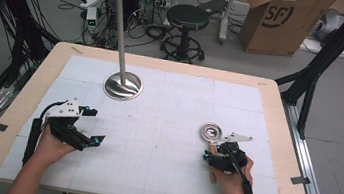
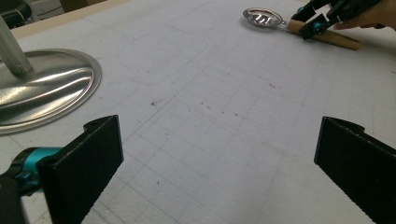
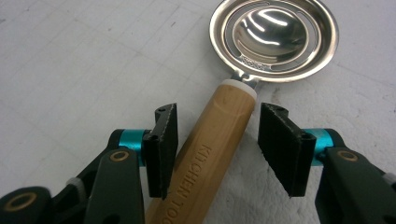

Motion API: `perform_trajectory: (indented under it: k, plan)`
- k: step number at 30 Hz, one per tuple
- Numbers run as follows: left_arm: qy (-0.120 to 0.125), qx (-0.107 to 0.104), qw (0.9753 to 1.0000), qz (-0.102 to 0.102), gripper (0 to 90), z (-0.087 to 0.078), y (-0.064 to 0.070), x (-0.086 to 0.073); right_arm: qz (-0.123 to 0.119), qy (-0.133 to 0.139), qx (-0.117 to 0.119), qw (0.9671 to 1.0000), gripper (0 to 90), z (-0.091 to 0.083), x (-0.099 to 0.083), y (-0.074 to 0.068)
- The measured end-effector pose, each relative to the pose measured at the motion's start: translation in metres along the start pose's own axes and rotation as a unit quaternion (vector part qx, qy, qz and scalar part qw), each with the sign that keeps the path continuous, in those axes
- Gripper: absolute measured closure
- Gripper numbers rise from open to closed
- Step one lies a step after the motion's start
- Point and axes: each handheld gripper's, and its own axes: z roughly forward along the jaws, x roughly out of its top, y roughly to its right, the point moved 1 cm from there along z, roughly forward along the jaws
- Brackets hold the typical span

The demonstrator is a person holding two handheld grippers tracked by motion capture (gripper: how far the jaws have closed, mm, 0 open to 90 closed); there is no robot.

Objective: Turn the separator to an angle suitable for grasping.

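Tabletop point(image 1: 166, 126): white gridded mat, metal stand base point(image 1: 122, 86) far left of centre. Slotted spoon point(image 3: 275, 37) lies flat at right side; wooden handle point(image 3: 210, 154) runs from bowl back toward person. Right tool point(image 3: 217, 140) straddles handle near ferrule, jaws parted, left jaw seemingly touching, right jaw clear; not clamped. Left tool point(image 2: 215, 163) well apart, open, idle. Right hand nearer.

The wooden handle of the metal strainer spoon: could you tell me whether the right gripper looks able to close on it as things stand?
Probably yes. The right gripper is open with its jaws on either side of the wooden handle, which lies flat on the white mat, and nothing sits between them.
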Motion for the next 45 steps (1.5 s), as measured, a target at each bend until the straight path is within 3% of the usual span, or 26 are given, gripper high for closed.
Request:
perform_trajectory:
  k: [6,8,12,15,16,17,22,31,45]
  plan:
    - [0.0,0.001,1.0,0.0,1.8,0.0,-0.0001,0.0001,-0.011,-0.008,-0.008,0.9999,51.8,-0.0002,0.0028,-0.0027]
    - [0.001,0.0,1.0,0.001,1.8,-0.0002,0.0002,0.0002,-0.012,-0.009,-0.008,0.9999,57.1,-0.0017,0.0019,-0.0004]
    - [0.0,-0.001,1.0,0.001,1.8,0.0001,0.0,-0.0001,-0.001,-0.007,-0.002,1.0,62.8,-0.0041,-0.0008,0.0055]
    - [-0.002,-0.003,1.0,0.001,1.8,0.0004,0.0002,-0.0003,-0.003,-0.007,-0.005,1.0,62.6,-0.0044,-0.0009,0.0059]
    - [-0.002,-0.003,1.0,0.001,1.8,0.0006,0.0007,-0.0004,-0.005,-0.007,-0.009,0.9999,59.9,-0.0044,-0.0011,0.0054]
    - [-0.001,-0.003,1.0,0.002,1.8,0.0003,0.0006,-0.0001,-0.01,-0.003,-0.028,0.9996,52.1,-0.0037,-0.0015,0.0048]
    - [0.001,-0.001,1.0,0.001,1.8,-0.0005,-0.0002,0.0002,-0.013,-0.004,-0.027,0.9995,52.2,-0.0037,-0.0015,0.0053]
    - [-0.004,-0.004,1.0,0.004,1.8,0.0004,0.0011,-0.0002,-0.018,-0.01,-0.02,0.9996,66.9,-0.0049,0.0004,0.0038]
    - [-0.007,-0.006,1.0,0.004,1.8,0.0013,0.0017,-0.0004,-0.02,0.001,0.009,0.9998,69.7,-0.0089,0.001,0.0061]
